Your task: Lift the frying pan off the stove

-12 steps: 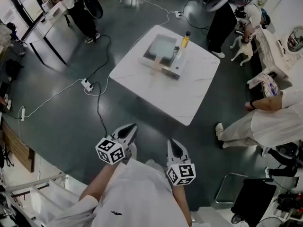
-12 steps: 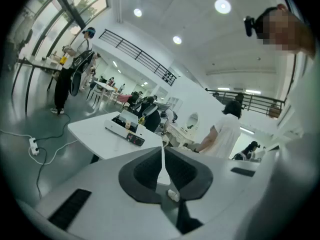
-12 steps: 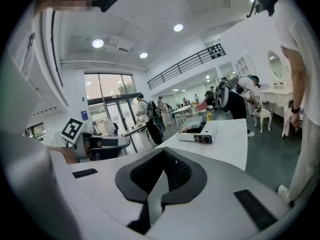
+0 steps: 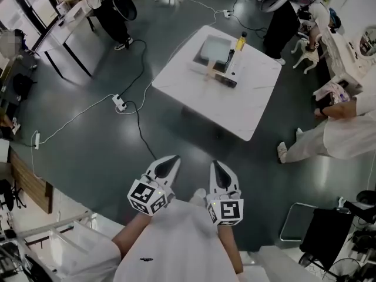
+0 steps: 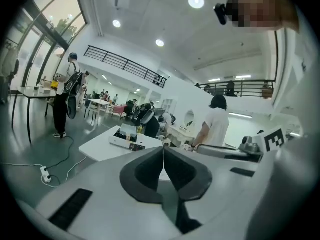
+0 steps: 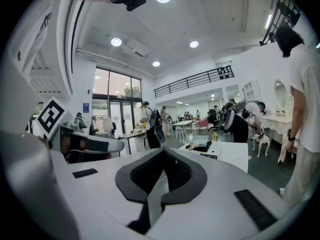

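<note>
A grey square frying pan with a wooden handle sits on a white stove, which stands on a white table far ahead of me. Beside the stove stands a yellow bottle. My left gripper and right gripper are held side by side close to my body, both shut and empty, several steps from the table. The left gripper view shows the stove small beyond its closed jaws. In the right gripper view the stove and the bottle appear in the distance.
A power strip and cables lie on the dark floor between me and the table. One person in white stands to the right of the table, and others stand at the back. A black chair is at lower right.
The table and stove now sit slightly higher and further right in the head view. Both grippers stay shut and close together in front of my body.
</note>
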`<state>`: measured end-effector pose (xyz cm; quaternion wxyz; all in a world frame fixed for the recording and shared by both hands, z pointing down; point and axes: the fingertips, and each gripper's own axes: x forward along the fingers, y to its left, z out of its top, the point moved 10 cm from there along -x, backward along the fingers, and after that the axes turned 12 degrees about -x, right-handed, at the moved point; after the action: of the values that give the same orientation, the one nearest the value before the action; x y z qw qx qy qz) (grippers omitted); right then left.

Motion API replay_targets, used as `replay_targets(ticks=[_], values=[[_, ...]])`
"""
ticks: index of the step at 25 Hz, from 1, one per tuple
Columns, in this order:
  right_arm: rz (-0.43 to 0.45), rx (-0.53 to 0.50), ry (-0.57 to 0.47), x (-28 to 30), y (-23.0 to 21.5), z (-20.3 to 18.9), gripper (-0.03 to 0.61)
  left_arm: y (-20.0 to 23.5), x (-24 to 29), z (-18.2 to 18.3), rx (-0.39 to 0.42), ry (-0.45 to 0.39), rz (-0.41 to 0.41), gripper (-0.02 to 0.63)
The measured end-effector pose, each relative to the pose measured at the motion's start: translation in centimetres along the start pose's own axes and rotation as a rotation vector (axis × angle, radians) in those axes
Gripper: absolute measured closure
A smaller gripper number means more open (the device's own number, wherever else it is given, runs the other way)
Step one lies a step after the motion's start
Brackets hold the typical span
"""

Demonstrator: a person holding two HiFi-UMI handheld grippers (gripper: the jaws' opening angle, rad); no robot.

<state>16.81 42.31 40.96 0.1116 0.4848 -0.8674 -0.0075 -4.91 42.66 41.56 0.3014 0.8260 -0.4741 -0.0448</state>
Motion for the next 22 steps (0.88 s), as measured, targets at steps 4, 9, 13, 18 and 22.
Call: replay_targets(ticks=[4,9,13,18,22], values=[[-0.033,0.010,0.007,1.0,2.5,0.8,0.580,1.2,-1.1,1.2,-0.009,0.016,-0.064,0.611],[-0.096,0.030,0.010,2.4,5.1,0.4,0.578,4.4,-2.0,2.7,-0.028,0.037,-0.140,0.612],[-0.144,0.011,0.007,4.0,7.1,-0.2,0.578,7.9,-3.2,4.0,-0.028,0.027,-0.177,0.612],[-0.151,0.053,0.008,7.2,9.2,-0.5,0.578,11.6,-3.1,5.4,-0.038,0.030,-0.191,0.612],[-0.151,0.061,0.073,9.4,10.0,-0.4,0.578,13.0,-2.4,5.9,-0.051,0.051,-0.211,0.612]])
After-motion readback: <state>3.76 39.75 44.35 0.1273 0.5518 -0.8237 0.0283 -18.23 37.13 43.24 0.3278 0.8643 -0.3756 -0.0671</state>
